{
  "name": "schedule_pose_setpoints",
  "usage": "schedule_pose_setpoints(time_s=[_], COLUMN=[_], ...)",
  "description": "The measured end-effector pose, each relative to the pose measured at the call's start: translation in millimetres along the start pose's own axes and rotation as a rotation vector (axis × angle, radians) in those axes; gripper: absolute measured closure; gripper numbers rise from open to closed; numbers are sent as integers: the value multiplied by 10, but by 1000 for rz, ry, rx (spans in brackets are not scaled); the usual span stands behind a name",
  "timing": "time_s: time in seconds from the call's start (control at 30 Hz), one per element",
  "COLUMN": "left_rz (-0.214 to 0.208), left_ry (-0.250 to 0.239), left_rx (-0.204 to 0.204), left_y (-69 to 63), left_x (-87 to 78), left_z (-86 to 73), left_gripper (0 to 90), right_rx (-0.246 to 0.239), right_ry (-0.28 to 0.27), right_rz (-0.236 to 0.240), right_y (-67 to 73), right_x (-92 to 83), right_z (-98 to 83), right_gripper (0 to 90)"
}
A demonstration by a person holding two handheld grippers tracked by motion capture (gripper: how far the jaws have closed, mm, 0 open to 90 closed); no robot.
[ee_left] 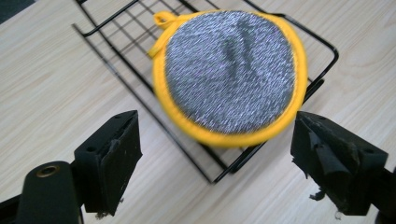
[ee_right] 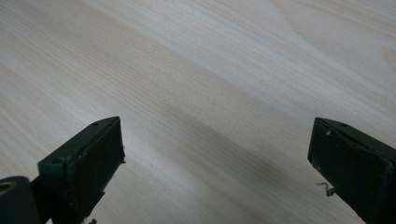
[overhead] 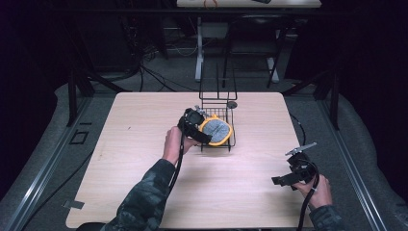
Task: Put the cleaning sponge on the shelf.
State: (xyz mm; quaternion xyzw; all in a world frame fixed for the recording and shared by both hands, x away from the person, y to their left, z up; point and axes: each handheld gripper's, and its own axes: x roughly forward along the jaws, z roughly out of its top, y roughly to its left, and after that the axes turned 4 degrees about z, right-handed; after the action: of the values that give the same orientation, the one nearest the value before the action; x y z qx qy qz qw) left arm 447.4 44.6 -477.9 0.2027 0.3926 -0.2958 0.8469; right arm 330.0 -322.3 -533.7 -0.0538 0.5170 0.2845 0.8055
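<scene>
Your table point(overhead: 144, 192) fills the middle of the high view, pale wood grain, with no writing readable on it. At its centre sits a black wire rack point(overhead: 217, 103), and a round grey scouring pad point(ee_left: 229, 70) with a yellow rim lies in the rack's basket. Your left tongs point(ee_left: 215, 158) hang released just short of that pad. Your right tongs point(ee_right: 215, 172), lower right, gape over bare wood.

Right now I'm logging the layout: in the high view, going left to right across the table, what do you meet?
Person's left hand → left gripper → round yellow-rimmed scrubber in the wire rack → right gripper.
</scene>
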Motion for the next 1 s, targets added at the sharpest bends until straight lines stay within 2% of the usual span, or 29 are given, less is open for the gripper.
schedule_pose_setpoints(time_s=[0.27,0.43,0.5,0.6,0.83,1.0], left_rz=[31,60,77,92,120,109], left_ry=[-3,6,19,31,61,76], left_rx=[-24,-64,-51,-55,-95,-144], left_y=[202,340,358,412,565,679], left_x=[-264,-393,-435,-517,-670,-759], left_z=[-247,-411,-443,-537,-894,-1185], left_gripper=[145,115,110,110,91,80], right_rx=[5,8,9,11,13,18], right_ry=[-2,3,0,-5,-1,-1], right_rz=[-11,-12,-13,-16,-18,-25], right_y=[14,6,9,4,-1,1], right_x=[-14,-23,-24,-26,-26,-27], right_z=[-20,-28,-30,-42,-44,-47], right_gripper=[29,29,29,29,29,29])
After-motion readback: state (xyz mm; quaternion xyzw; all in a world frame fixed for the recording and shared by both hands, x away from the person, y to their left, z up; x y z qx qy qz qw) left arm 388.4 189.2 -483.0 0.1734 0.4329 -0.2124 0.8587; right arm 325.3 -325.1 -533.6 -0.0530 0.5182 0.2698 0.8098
